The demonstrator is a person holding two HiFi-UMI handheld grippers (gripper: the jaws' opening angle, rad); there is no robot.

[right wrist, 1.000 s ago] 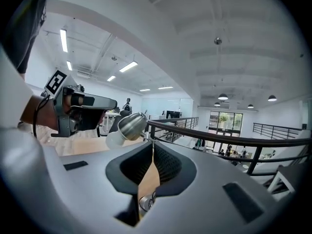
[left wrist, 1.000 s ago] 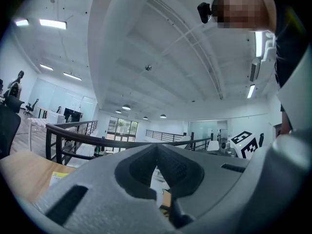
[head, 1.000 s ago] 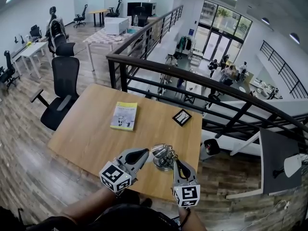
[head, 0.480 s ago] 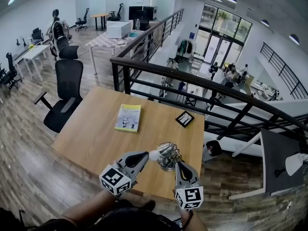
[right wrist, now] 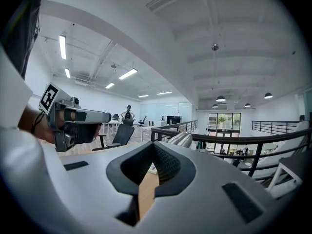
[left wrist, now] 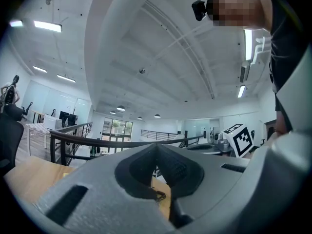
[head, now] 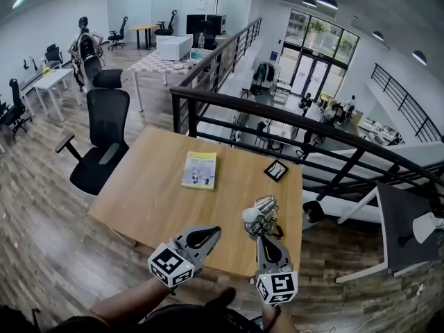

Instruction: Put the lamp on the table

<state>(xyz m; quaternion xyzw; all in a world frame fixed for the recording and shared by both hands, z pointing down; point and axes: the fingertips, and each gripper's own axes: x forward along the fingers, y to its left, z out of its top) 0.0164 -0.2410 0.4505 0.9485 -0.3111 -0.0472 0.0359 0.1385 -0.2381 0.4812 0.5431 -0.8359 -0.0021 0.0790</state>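
A small silver lamp (head: 261, 218) with a white bulb stands on the wooden table (head: 152, 200), near its front right corner. My right gripper (head: 263, 241) sits just behind the lamp's base, jaws shut and nothing between them. My left gripper (head: 211, 232) is to the lamp's left, a short gap away, also shut and empty. In the right gripper view, the lamp's head (right wrist: 178, 139) shows just past the closed jaws of the right gripper (right wrist: 155, 147), and the left gripper (right wrist: 73, 118) is off to the left. The left gripper's (left wrist: 157, 147) own view shows closed jaws and the right gripper's marker cube (left wrist: 240, 138).
A yellow-green book (head: 200, 170) lies mid-table, and a small black framed card (head: 276, 170) lies toward the far right. A black office chair (head: 104, 141) stands left of the table. A dark railing (head: 277, 116) runs behind it, with a drop to the floor below.
The head view has shifted, so the table sits further right in frame. The left gripper has drawn away from the lamp. The lamp stays where it was on the table.
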